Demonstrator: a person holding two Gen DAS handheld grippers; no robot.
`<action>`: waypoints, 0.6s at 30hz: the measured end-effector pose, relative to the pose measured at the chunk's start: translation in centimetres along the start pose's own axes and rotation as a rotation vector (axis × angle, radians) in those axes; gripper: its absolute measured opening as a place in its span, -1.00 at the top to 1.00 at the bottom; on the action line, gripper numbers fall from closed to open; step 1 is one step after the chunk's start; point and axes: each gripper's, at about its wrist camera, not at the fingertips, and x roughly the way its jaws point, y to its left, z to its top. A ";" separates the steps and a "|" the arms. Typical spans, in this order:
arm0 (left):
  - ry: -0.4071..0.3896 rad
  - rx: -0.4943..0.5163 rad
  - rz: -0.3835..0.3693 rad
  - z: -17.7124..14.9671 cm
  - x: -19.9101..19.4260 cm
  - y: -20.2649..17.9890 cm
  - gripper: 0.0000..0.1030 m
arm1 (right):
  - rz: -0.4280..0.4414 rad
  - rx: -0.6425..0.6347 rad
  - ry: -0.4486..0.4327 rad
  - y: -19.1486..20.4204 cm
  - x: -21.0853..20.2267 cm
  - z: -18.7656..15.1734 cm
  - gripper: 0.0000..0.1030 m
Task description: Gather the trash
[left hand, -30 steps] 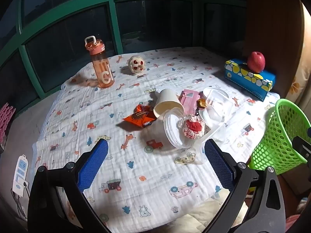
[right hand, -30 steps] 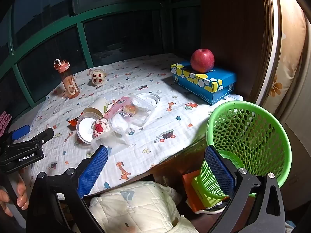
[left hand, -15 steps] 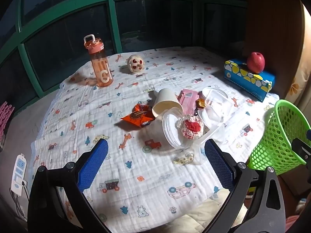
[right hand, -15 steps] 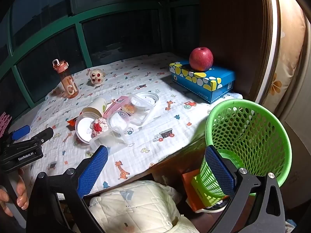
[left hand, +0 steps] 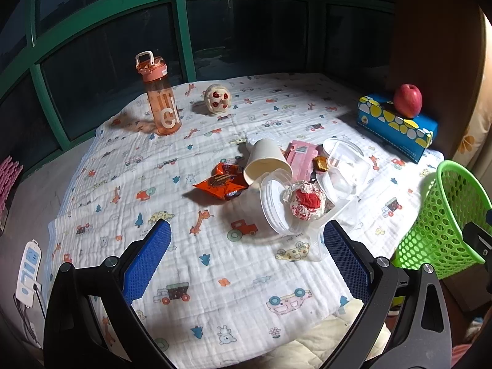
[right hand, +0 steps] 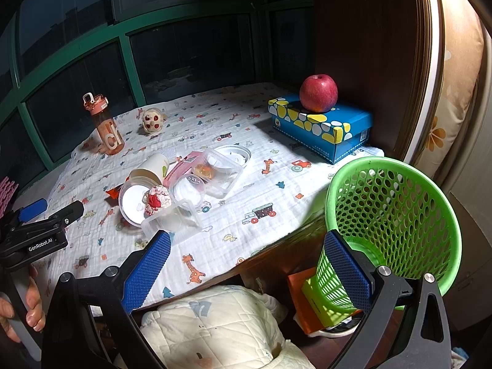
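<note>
A pile of trash lies mid-table: an orange snack wrapper, a tipped paper cup, a crumpled red-and-white wrapper on a round plastic lid, clear plastic containers and a pink packet. The pile also shows in the right wrist view, with the cup and crumpled wrapper. A green mesh basket stands off the table's right edge; it also shows in the left wrist view. My left gripper is open and empty, short of the pile. My right gripper is open and empty, beside the basket.
An orange water bottle and a small plush toy stand at the back. A red apple sits on a blue patterned box at the right. A power strip lies left. A quilted bundle lies below the table edge.
Both views have drifted back slightly, so the table objects look a little smaller and farther. Both grippers stay open; nothing on the table has moved.
</note>
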 end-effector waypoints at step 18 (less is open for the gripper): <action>0.004 -0.007 0.003 0.2 0.1 0.4 -0.90 | -0.005 0.003 -0.003 -0.2 -0.1 -0.1 -0.88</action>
